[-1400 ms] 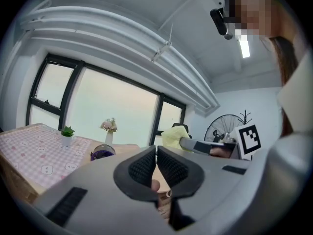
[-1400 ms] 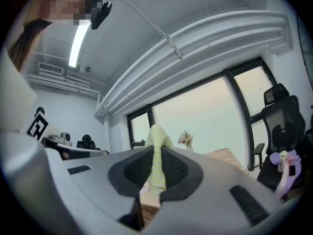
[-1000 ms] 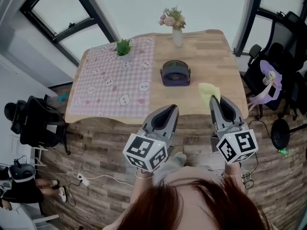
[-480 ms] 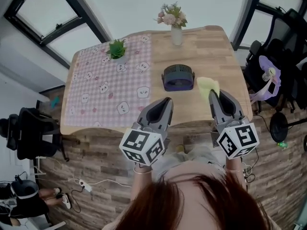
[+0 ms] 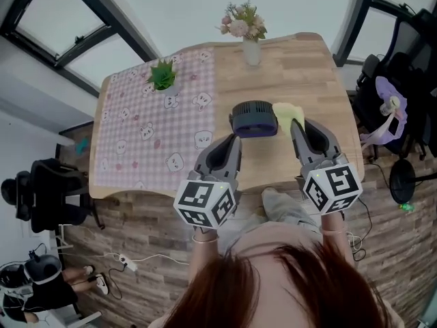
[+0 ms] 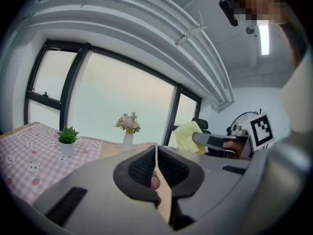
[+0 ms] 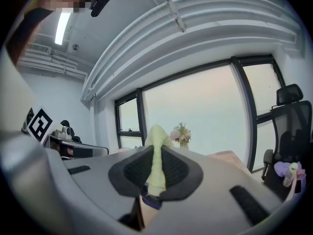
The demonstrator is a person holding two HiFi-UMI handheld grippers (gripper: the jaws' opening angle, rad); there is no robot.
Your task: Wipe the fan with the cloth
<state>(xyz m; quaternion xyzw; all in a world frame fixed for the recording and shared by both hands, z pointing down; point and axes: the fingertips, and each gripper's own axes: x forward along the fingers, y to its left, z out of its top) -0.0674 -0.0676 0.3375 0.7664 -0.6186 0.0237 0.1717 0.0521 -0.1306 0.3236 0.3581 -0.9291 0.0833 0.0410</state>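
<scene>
A small dark purple fan (image 5: 253,118) lies flat on the wooden table (image 5: 307,67). My right gripper (image 5: 296,123) is shut on a pale yellow cloth (image 5: 287,111), which hangs at the fan's right rim; whether it touches is unclear. In the right gripper view the cloth (image 7: 157,138) stands pinched between the jaws of that gripper (image 7: 155,150). My left gripper (image 5: 234,139) hovers just in front of the fan, jaws together with nothing between them. The left gripper view shows the left gripper (image 6: 156,152) shut, with the cloth (image 6: 187,136) off to its right.
A pink checked mat (image 5: 147,132) covers the table's left half, with a small potted plant (image 5: 162,75) on it. A vase of flowers (image 5: 250,39) stands at the back. Office chairs (image 5: 396,104) crowd the right side. Another chair (image 5: 44,190) is at the left.
Both grippers have moved forward over the table edge toward the fan. The cloth, still held, now sits right beside the fan's right rim.
</scene>
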